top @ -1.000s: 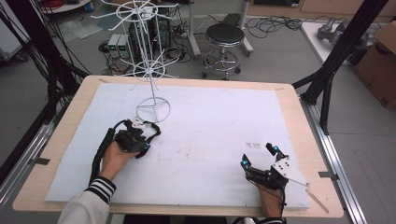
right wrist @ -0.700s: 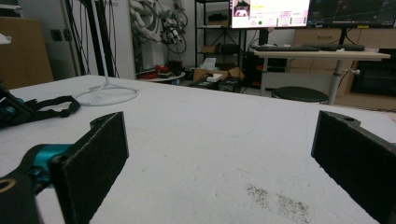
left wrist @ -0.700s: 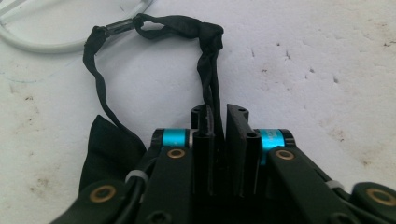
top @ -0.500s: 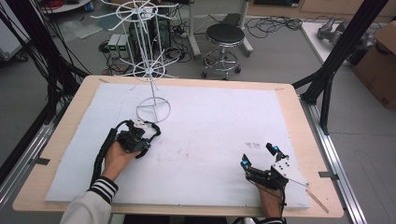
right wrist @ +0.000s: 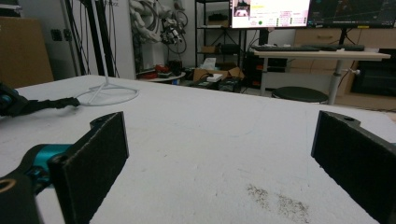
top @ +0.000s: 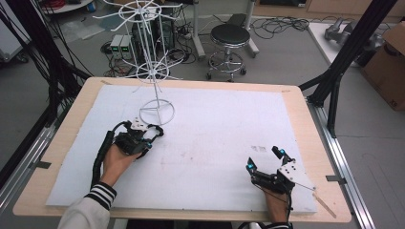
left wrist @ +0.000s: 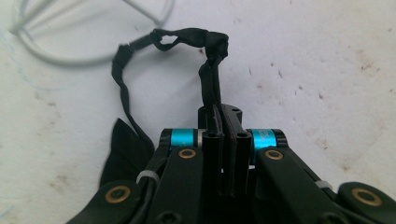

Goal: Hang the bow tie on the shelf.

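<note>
From the high view, you hold your left gripper (top: 143,136) near the round foot of a white wire rack (top: 154,71) that stands on the white mat (top: 215,129). A black strap (top: 155,131) loops out in front of that gripper, close beside the rack's foot ring. Your right gripper (top: 265,160) rests low on the mat, well apart from the rack, with its jaws spread wide and nothing between them. Nothing has moved since a second ago: both hands, the rack and the strap sit in the same spots.

In the left gripper view, your jaws are pressed tight together on the black strap (left wrist: 212,74). The strap is thin, dark and crinkled. It rises from the fingertips and bends over in a loop toward the rack's wire ring (left wrist: 70,56).

In the right gripper view, your two black pads (right wrist: 91,163) stand far apart over bare mat. The rack's foot (right wrist: 109,95) lies far beyond the pads.
</note>
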The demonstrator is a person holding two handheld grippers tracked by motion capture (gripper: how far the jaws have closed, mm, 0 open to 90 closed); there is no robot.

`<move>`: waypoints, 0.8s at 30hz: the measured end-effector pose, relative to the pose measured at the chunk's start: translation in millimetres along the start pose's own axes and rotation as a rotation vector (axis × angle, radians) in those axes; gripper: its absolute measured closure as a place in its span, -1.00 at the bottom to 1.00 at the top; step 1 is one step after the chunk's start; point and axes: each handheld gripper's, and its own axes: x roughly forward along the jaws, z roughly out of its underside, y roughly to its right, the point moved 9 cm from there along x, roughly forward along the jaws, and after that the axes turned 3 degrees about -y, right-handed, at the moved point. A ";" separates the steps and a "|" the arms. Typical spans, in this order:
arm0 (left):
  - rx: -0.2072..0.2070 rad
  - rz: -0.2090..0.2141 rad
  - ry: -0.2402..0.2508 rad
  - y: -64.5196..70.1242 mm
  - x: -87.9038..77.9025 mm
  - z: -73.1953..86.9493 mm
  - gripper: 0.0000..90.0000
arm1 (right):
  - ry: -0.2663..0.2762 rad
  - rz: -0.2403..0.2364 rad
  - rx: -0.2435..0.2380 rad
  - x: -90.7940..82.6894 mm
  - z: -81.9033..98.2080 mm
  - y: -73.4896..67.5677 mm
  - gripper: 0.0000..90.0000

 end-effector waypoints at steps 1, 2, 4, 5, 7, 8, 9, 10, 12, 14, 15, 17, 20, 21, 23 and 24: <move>0.001 -0.007 0.020 -0.4 -2.2 -1.9 0.93 | 0.000 0.000 0.000 0.0 0.0 0.0 -0.94; 0.001 -0.012 0.036 -1.0 -4.7 -3.5 0.93 | 0.000 0.000 0.000 0.0 0.1 0.0 -0.94; -0.004 -0.014 0.069 -1.4 -8.9 -6.3 0.93 | -0.001 0.000 -0.001 0.1 0.0 -0.1 -0.94; -0.005 -0.020 0.087 -1.7 -11.0 -7.6 0.93 | -0.001 0.000 -0.001 0.1 0.0 -0.1 -0.94; -0.006 -0.026 0.116 -2.0 -14.6 -9.3 0.93 | -0.001 0.001 0.000 0.1 0.0 -0.2 -0.94; -0.006 -0.029 0.127 -1.8 -16.1 -9.9 0.93 | 0.001 -0.001 -0.005 0.3 -0.1 -0.1 -0.94; -0.005 -0.028 0.139 -1.3 -17.2 -10.6 0.93 | 0.001 0.000 -0.006 0.3 -0.2 0.0 -0.94; -0.007 -0.027 0.149 -1.1 -18.6 -10.9 0.93 | -0.001 -0.001 -0.002 0.1 0.1 -0.6 -0.94; -0.011 -0.021 0.172 -0.3 -21.8 -12.3 0.93 | 0.002 0.000 -0.006 0.3 -0.2 -0.2 -0.94; -0.012 -0.019 0.199 0.6 -25.7 -14.5 0.93 | -0.001 -0.002 -0.002 0.2 0.1 -0.7 -0.94; -0.010 -0.014 0.214 1.2 -27.8 -16.1 0.93 | -0.001 -0.002 -0.002 0.2 0.1 -0.7 -0.94; -0.013 -0.008 0.248 2.6 -33.0 -19.2 0.93 | -0.003 -0.002 0.001 0.1 0.3 -1.1 -0.94; -0.018 -0.011 0.299 4.2 -40.9 -23.6 0.93 | -0.005 -0.002 0.001 0.1 0.4 -1.2 -0.94; -0.019 -0.015 0.316 4.7 -43.3 -25.0 0.93 | -0.005 -0.002 0.000 0.2 0.3 -1.2 -0.94; -0.014 -0.023 0.335 4.9 -48.0 -26.8 0.93 | -0.007 0.000 -0.003 0.1 0.5 -1.0 -0.94; -0.014 -0.024 0.347 5.0 -50.2 -28.0 0.93 | -0.007 0.000 -0.002 0.1 0.5 -1.0 -0.94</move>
